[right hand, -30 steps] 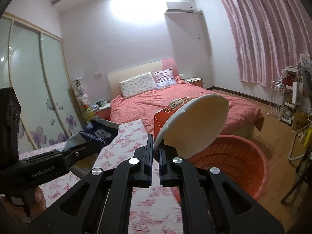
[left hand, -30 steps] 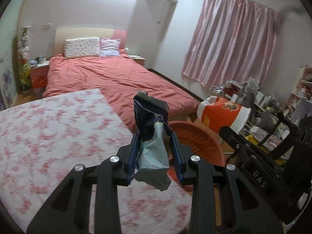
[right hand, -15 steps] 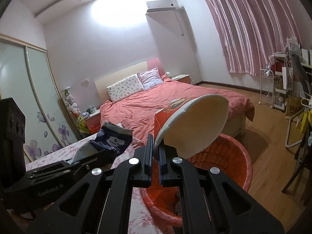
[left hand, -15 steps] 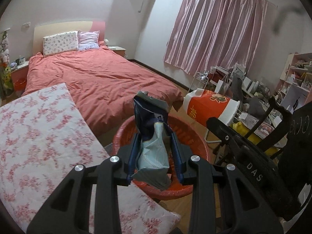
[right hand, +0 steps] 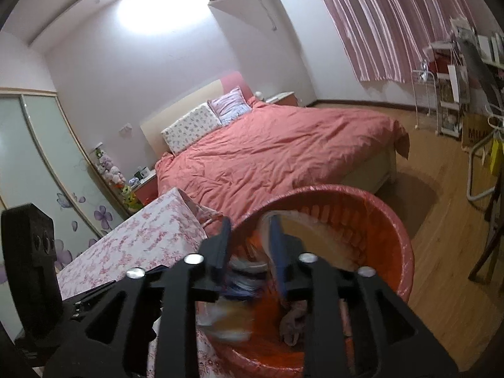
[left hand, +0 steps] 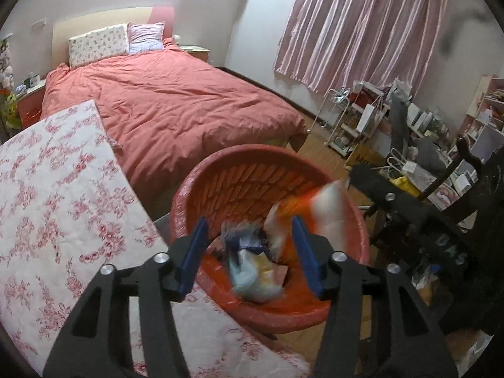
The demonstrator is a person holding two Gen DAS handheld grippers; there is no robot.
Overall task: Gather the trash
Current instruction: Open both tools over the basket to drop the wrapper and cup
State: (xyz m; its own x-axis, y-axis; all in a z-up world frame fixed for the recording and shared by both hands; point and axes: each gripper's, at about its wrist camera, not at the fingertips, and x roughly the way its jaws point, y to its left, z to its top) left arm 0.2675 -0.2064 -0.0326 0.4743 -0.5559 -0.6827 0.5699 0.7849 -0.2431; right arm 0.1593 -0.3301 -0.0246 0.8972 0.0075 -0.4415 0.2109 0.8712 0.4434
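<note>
A red plastic basket [left hand: 252,170] stands on the floor beside the flowered table. My left gripper [left hand: 250,253] hangs over it with its jaws opening; the blue-and-grey wrapper [left hand: 249,264] is a blur below them, free of the pads, dropping among other trash. My right gripper [right hand: 250,247] is also over the basket [right hand: 400,252], jaws opening. The orange-and-white paper cup [right hand: 318,239] blurs just past its right finger, falling into the basket. In the left wrist view the cup [left hand: 326,208] drops by the right rim, under the right gripper's black arm [left hand: 393,198].
A table with a red-flowered cloth [left hand: 56,204] borders the basket on the left. A bed with a salmon cover [left hand: 163,107] lies behind. A dark chair [left hand: 466,189] and cluttered shelves [left hand: 371,119] stand to the right. Wood floor [right hand: 447,236] surrounds the basket.
Both grippers moved forward and down from the table to above the basket. The left let go of the wrapper and the right let go of the cup; both items now fall.
</note>
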